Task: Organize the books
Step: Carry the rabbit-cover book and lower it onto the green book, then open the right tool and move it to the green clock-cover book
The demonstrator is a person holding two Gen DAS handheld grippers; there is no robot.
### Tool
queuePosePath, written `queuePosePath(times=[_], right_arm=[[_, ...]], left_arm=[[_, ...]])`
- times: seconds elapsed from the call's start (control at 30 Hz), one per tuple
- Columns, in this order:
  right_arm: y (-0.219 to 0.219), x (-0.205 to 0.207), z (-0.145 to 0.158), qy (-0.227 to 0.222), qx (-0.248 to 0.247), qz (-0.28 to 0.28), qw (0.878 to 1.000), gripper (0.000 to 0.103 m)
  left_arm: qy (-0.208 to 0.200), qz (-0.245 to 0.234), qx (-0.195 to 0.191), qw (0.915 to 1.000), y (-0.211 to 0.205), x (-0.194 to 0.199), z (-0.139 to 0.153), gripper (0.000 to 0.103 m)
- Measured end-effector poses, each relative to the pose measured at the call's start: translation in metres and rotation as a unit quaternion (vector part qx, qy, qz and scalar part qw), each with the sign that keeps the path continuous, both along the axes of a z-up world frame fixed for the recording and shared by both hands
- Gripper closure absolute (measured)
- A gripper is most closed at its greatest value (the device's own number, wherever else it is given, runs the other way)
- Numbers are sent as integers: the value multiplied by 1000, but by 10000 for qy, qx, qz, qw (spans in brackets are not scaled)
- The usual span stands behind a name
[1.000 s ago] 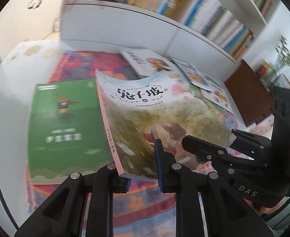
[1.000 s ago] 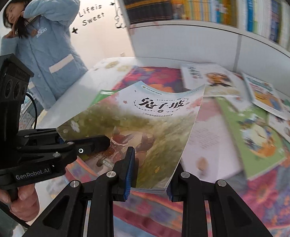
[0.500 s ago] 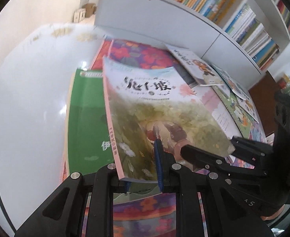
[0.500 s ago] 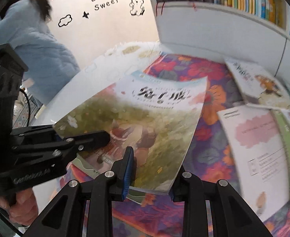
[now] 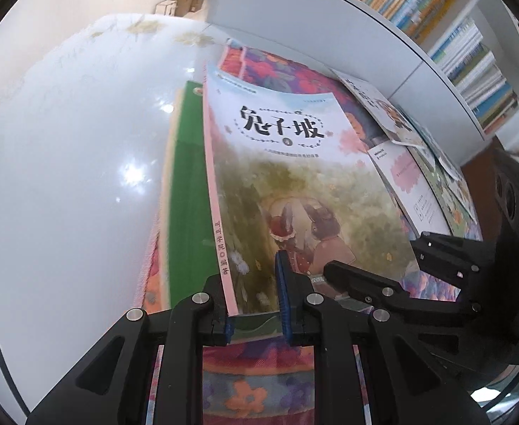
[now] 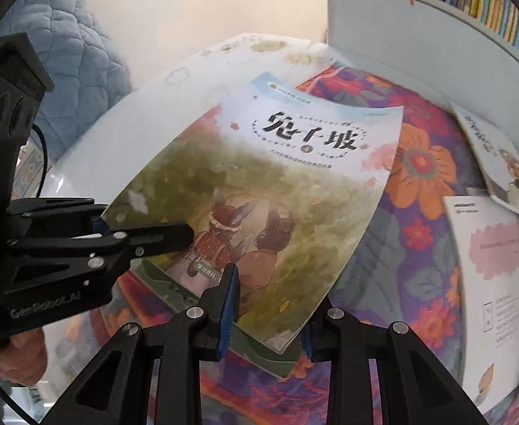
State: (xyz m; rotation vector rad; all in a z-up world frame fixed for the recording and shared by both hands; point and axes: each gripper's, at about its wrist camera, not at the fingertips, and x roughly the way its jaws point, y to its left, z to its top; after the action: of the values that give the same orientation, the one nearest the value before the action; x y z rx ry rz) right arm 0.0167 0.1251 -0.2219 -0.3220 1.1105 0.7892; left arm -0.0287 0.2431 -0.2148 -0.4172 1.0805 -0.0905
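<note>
A rabbit picture book (image 5: 295,184) with a pink spine is held just above a green book (image 5: 185,191) on the flowered cloth. My left gripper (image 5: 256,304) is shut on the rabbit book's near edge by the spine. My right gripper (image 6: 266,304) is shut on the same book (image 6: 270,191) at its other near corner. Each gripper shows in the other's view: the right one (image 5: 383,283), the left one (image 6: 146,233). The green book is almost covered; only a strip shows in the right wrist view (image 6: 174,294).
Several more thin books lie on the flowered cloth (image 6: 418,163) to the right, among them a pink-and-white one (image 6: 489,258). A white bookcase (image 5: 330,24) full of books stands behind. White tabletop (image 5: 64,141) lies left. A person in blue (image 6: 64,53) stands beyond.
Both grippers have carried the rabbit book leftward and down over the green book, which is now mostly covered. Both views have swung left.
</note>
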Motion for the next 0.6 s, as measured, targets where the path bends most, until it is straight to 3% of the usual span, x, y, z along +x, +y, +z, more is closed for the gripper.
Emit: queuePosePath(times=[0.23, 0.37, 0.5, 0.6], right_arm=[[-2, -1, -4, 193, 89, 15, 9998, 65], [-6, -2, -5, 601, 171, 28, 9980, 57], [-44, -12, -1, 1157, 393, -158, 9924, 56], [-85, -20, 1, 1294, 310, -444, 9901, 56]], left_arm=[[133, 281, 100, 9995, 8, -13, -2, 79], [326, 624, 574, 9959, 15, -27, 3, 77], [604, 640, 1114, 9899, 13, -45, 7, 77], [509, 490, 1075, 9917, -3, -55, 20, 77]])
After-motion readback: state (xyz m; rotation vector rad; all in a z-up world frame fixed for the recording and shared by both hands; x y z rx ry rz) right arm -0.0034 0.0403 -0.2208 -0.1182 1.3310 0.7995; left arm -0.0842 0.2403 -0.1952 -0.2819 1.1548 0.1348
